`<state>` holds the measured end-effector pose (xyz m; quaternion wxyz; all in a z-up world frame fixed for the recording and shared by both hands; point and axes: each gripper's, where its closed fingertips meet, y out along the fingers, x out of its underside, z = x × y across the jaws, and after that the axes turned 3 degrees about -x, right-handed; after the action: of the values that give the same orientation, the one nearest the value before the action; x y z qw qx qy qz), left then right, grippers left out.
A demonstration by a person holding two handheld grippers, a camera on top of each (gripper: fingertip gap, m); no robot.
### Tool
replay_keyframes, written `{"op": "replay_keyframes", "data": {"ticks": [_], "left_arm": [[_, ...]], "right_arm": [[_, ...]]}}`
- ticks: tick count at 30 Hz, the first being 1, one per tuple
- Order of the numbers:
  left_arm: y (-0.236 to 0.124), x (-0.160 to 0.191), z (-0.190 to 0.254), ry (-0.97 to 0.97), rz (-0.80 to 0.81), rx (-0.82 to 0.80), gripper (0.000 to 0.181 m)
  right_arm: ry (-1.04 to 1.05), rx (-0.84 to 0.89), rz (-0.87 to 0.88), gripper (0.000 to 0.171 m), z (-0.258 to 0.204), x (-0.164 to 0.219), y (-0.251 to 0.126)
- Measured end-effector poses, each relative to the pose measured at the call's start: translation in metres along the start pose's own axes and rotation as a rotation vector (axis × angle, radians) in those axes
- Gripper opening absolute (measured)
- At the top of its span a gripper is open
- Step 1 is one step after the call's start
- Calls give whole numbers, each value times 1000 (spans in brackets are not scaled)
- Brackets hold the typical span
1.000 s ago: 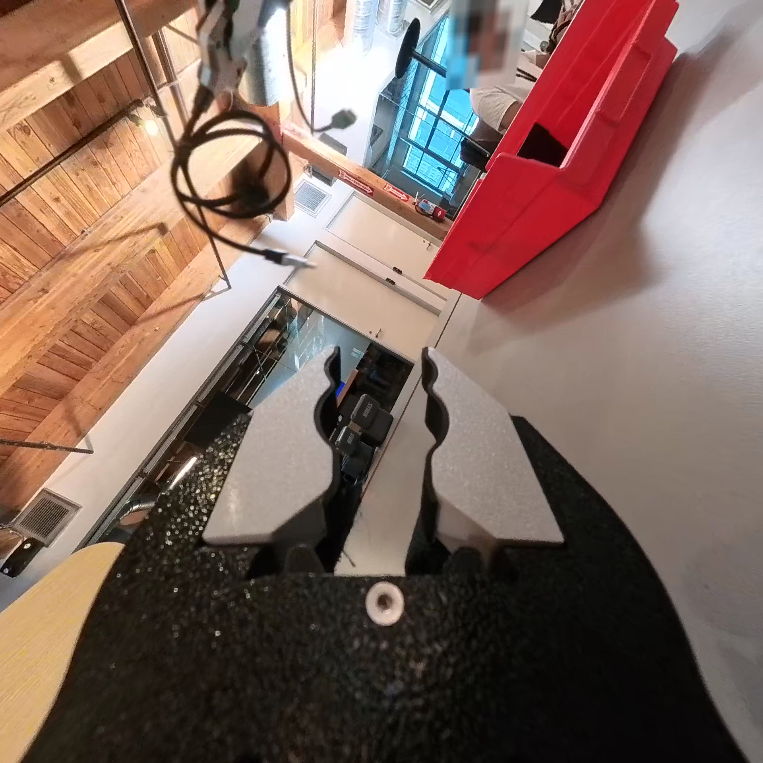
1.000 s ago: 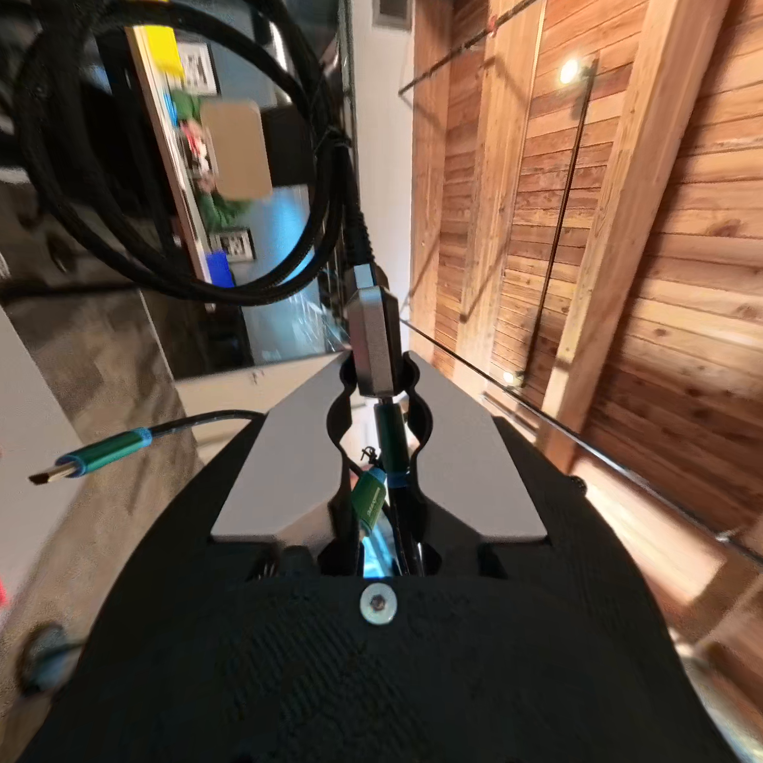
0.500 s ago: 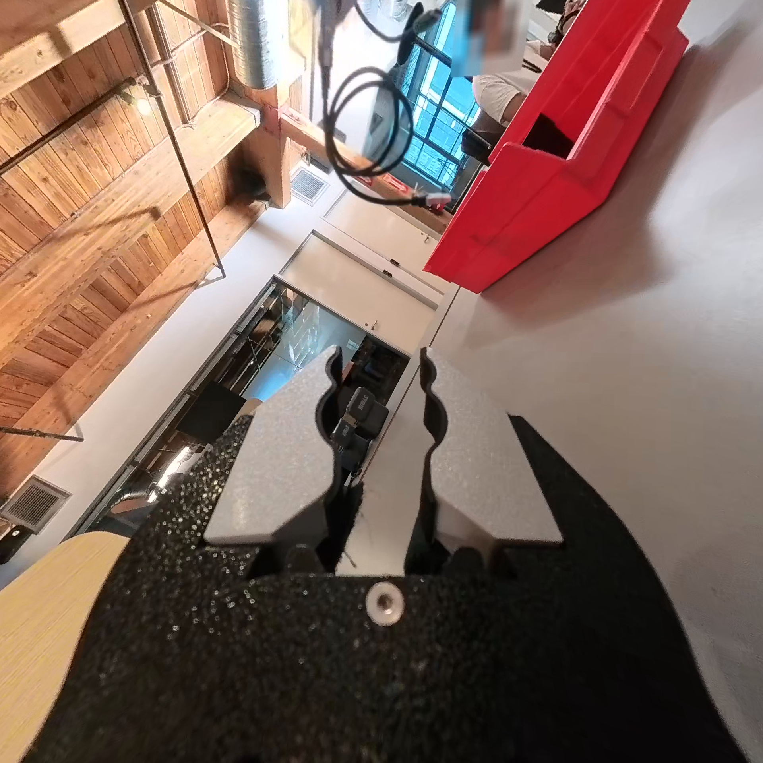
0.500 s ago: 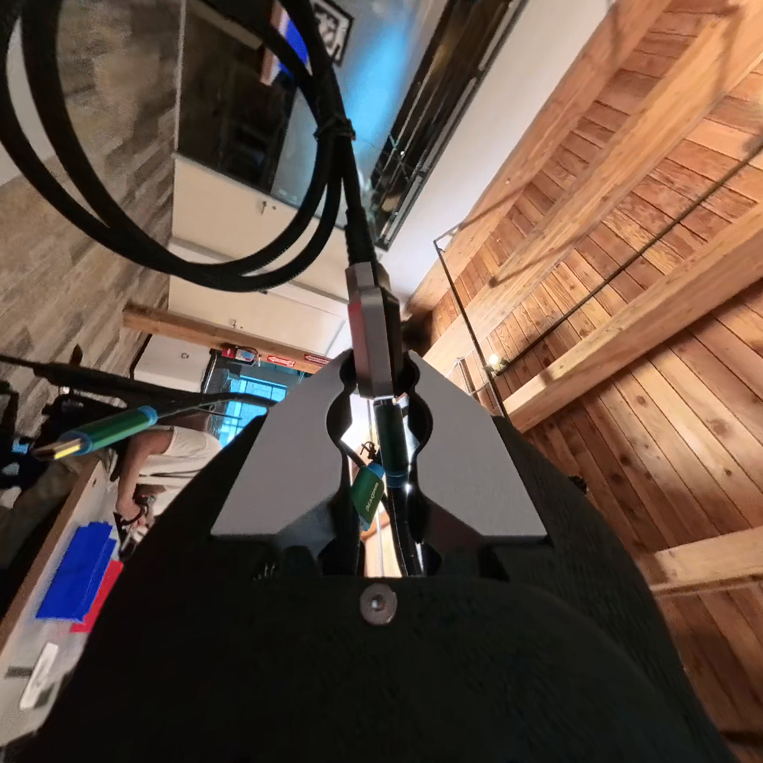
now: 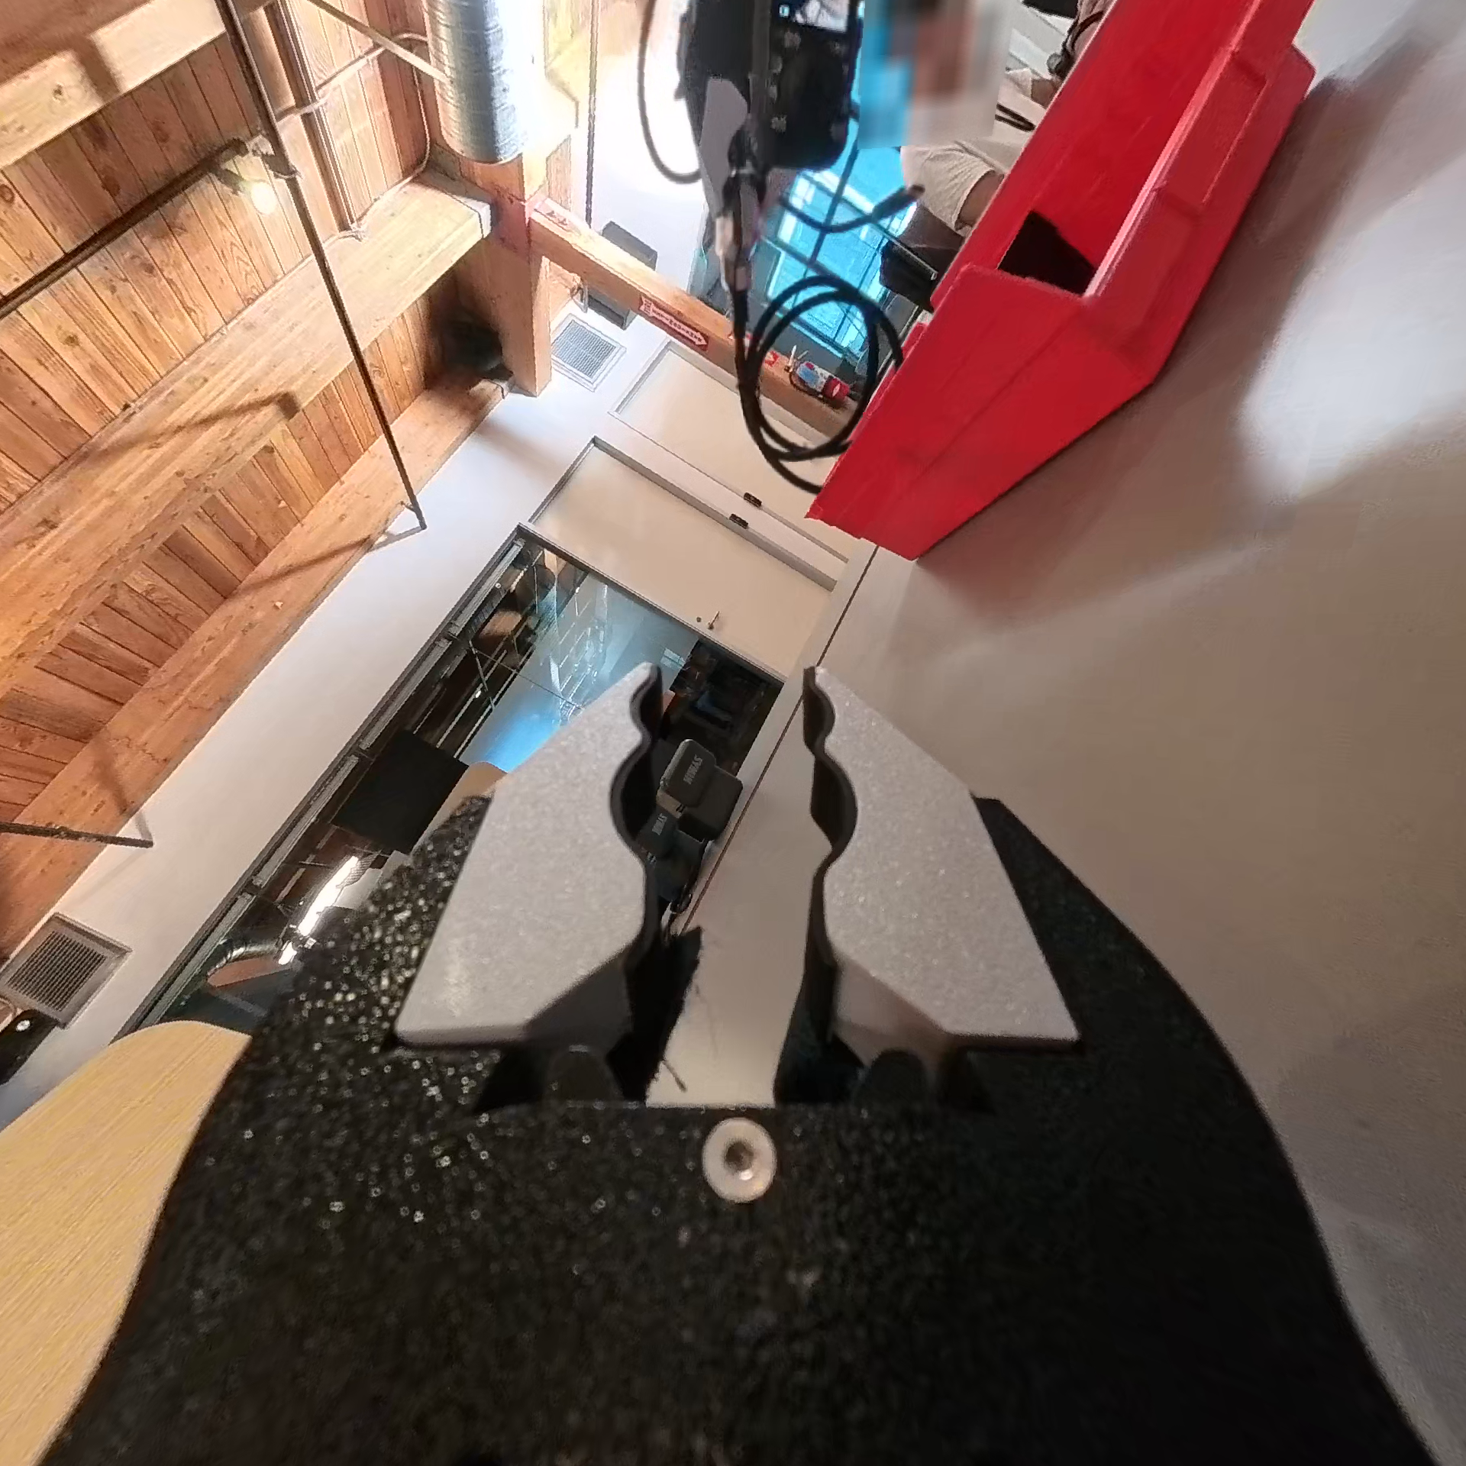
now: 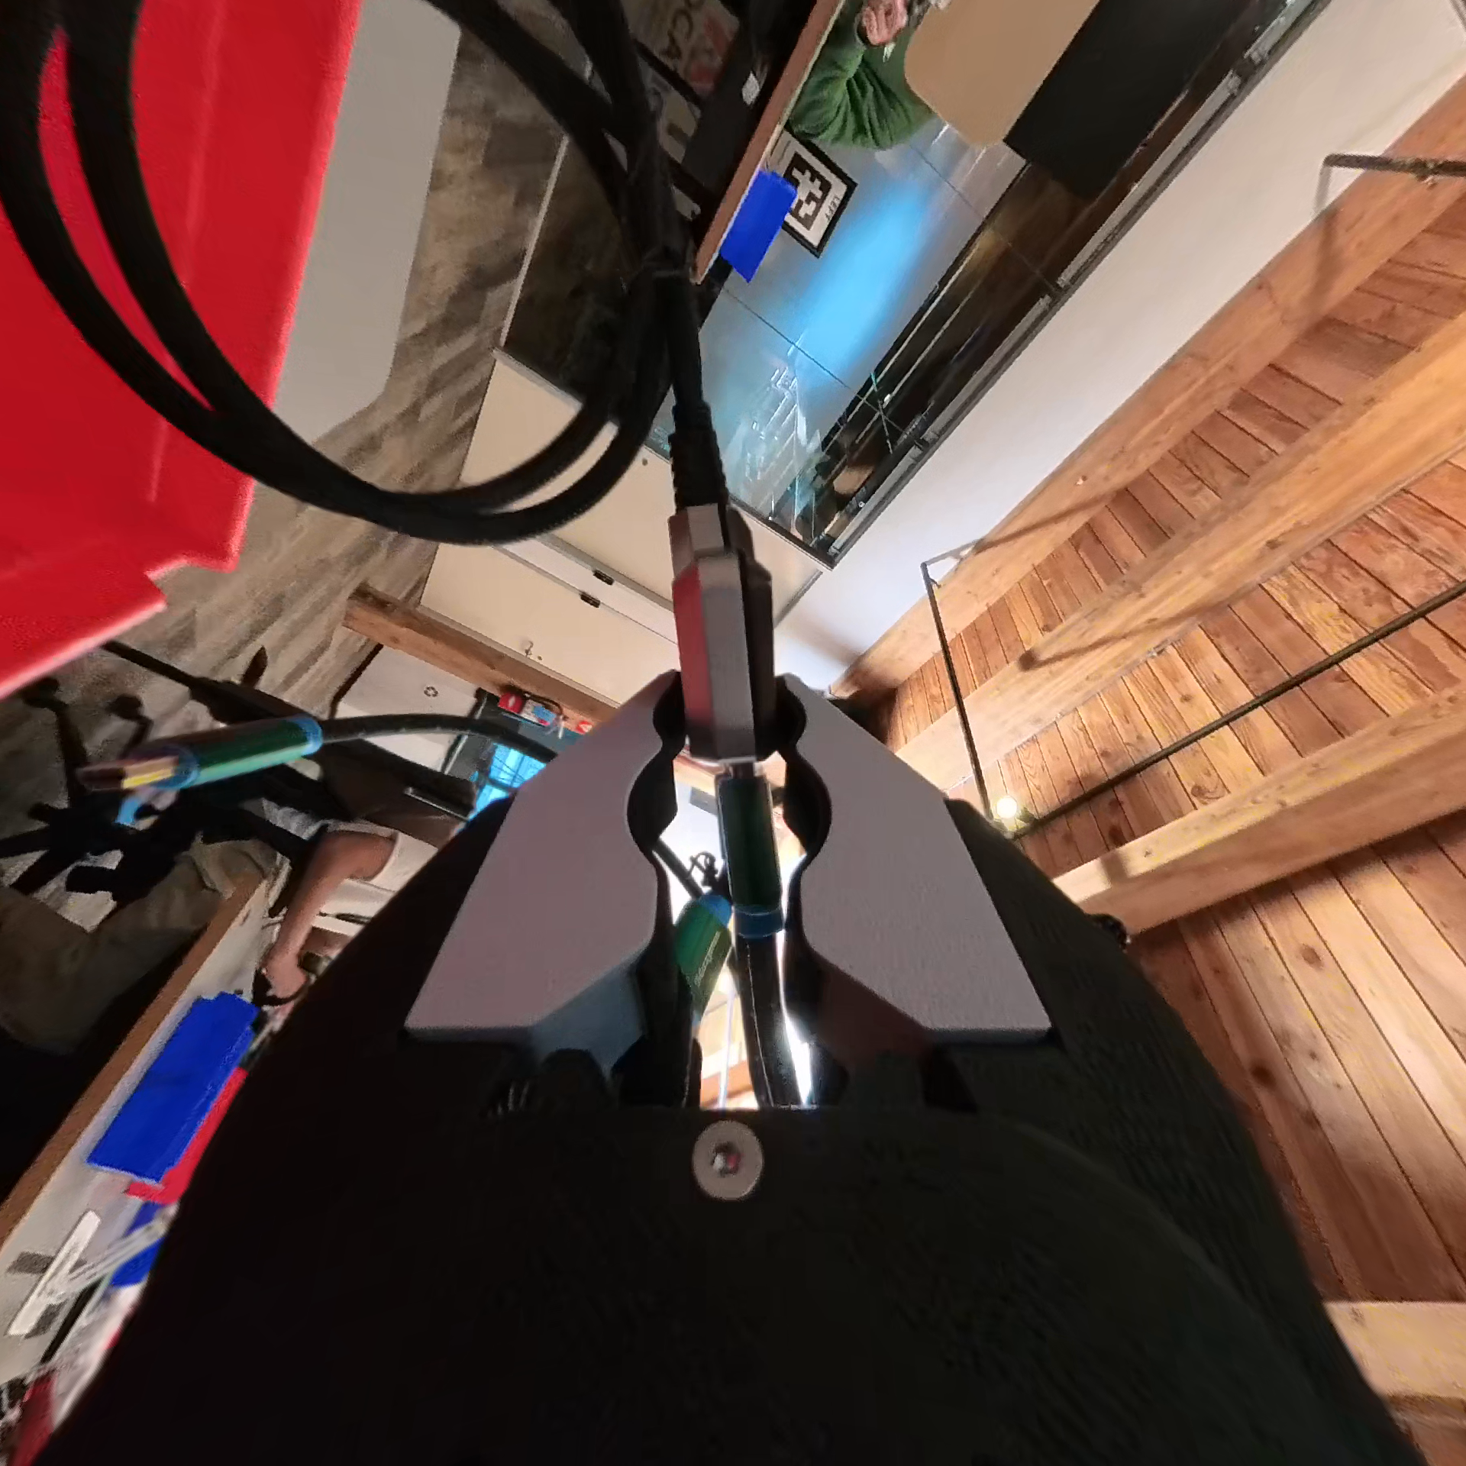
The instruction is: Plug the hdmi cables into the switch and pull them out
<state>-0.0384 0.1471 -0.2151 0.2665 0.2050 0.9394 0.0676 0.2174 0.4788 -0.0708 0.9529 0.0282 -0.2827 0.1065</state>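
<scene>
1. The right gripper (image 6: 723, 718) had its jaws pinching the grey metal switch (image 6: 718, 635) at the fingertip notch, as in both earlier right wrist frames. The switch stood out past the fingertips, in line with the fingers.
2. A black braided cable (image 6: 262, 412) left the far end of the switch and hung in loops toward the top left. A green plug (image 6: 750, 845) was seated in the near end of the switch, between the fingers. A 2nd green plug (image 6: 702, 944) lay loose beside it, and a 3rd green-sleeved plug (image 6: 230, 750) hung free at the left.
3. The right wrist view had swung since 1.0 s ago: a red bin (image 6: 135, 317) now filled the upper left corner.
4. The left gripper (image 5: 730, 686) had its jaws spread and held nothing, unchanged from the earlier frames. A pale worktop (image 5: 1190, 714) lay on its right, with the red bin (image 5: 1071, 317) near the far edge.
5. In the left wrist view, the right gripper (image 5: 781, 71) with its hanging cable loop (image 5: 817, 373) had shifted from the upper left to the top centre, just beside the bin.
</scene>
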Motion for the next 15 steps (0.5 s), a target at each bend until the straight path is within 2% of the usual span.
{"op": "replay_keyframes", "data": {"ticks": [15], "left_arm": [[1, 2, 0, -11, -7, 6, 31]], "right_arm": [[67, -110, 41, 21, -59, -55, 12]]}}
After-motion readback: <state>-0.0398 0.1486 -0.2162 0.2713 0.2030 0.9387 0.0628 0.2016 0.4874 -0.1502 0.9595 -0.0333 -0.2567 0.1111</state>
